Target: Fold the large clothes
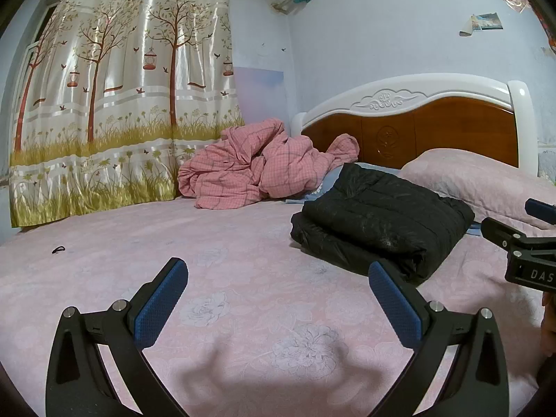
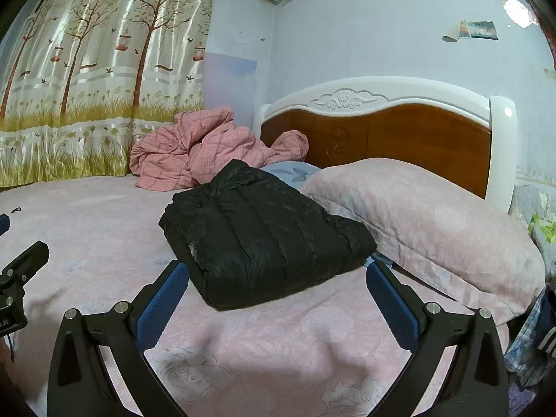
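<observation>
The black puffer jacket (image 2: 264,232) lies folded into a compact bundle on the bed (image 2: 278,340), beside the pillow (image 2: 434,229); both the left gripper (image 1: 278,299) and right gripper (image 2: 274,295) hover with jaws wide and empty, so folding looks finished

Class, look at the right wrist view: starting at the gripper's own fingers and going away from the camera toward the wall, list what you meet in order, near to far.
Right gripper → bare pink bedsheet → folded black jacket → crumpled pink checked quilt → tree-print curtain.
</observation>
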{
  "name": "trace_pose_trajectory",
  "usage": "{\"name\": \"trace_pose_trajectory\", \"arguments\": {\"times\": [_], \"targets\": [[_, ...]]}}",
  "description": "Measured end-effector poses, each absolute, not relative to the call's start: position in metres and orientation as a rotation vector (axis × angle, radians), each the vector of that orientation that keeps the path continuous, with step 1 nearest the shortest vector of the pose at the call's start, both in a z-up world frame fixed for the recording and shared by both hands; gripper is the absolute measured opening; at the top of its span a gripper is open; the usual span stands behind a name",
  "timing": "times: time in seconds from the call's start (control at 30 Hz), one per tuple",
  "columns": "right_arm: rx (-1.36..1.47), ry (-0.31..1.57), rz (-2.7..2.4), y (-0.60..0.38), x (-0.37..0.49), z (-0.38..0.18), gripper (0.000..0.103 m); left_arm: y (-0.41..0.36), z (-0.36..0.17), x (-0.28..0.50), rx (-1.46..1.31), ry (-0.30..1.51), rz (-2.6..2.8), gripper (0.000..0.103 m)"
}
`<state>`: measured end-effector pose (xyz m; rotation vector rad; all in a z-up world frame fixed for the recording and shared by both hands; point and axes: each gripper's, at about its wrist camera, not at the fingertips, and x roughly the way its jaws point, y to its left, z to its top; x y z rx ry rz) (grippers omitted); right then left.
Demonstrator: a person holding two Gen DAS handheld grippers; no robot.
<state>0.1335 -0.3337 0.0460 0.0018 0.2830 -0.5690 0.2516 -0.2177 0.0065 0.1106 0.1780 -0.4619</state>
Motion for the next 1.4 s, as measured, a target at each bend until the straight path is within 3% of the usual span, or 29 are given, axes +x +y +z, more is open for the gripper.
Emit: {"name": "trace_pose_trajectory", "arguments": {"times": [1.4], "targets": [[-0.014, 0.285, -0.573, -0.33, 0.132, 0.048, 0.103, -0.205, 0.004, 0.246, 0.136, 0.174, -0.496, 0.103]]}}
